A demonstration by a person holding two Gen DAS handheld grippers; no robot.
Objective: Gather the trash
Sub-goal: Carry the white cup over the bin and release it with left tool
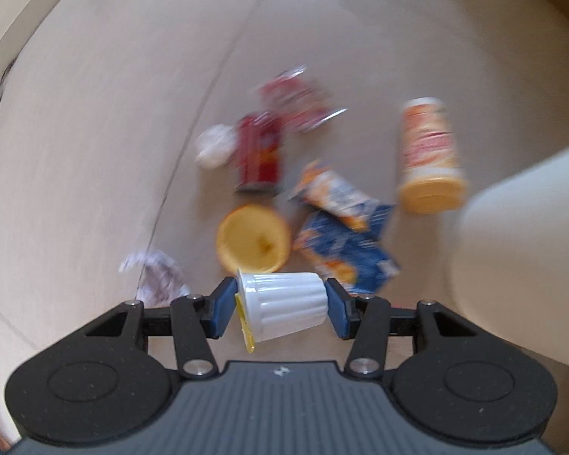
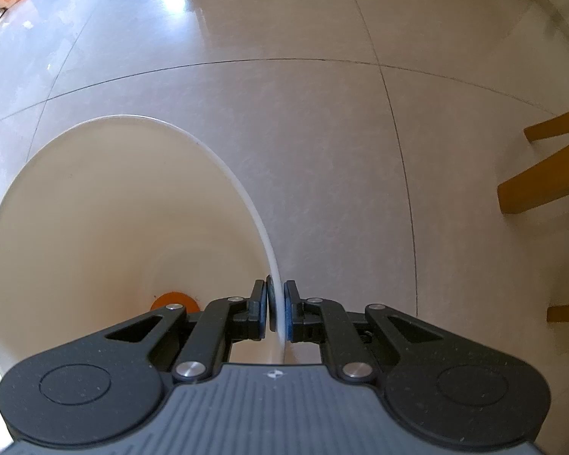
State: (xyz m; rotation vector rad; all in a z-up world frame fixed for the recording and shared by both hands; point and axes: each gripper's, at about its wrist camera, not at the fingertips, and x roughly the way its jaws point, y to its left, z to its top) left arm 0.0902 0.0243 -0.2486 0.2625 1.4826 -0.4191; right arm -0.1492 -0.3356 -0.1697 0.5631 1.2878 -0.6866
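Our right gripper [image 2: 276, 309] pinches the rim of one big white bin [image 2: 106, 204]. Our left gripper [image 1: 280, 309] squeezes one small white cup [image 1: 284, 309] (on its side) above the floor [image 1: 95, 132], where one red can [image 1: 258, 151] and one orange lid [image 1: 252, 242] lie.

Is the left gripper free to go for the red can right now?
Probably not: the left gripper is already shut on a white cup. The red can lies unobstructed on the floor ahead.

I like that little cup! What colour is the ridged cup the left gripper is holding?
White, with a yellow lid edge: the cup shows best in the left wrist view.
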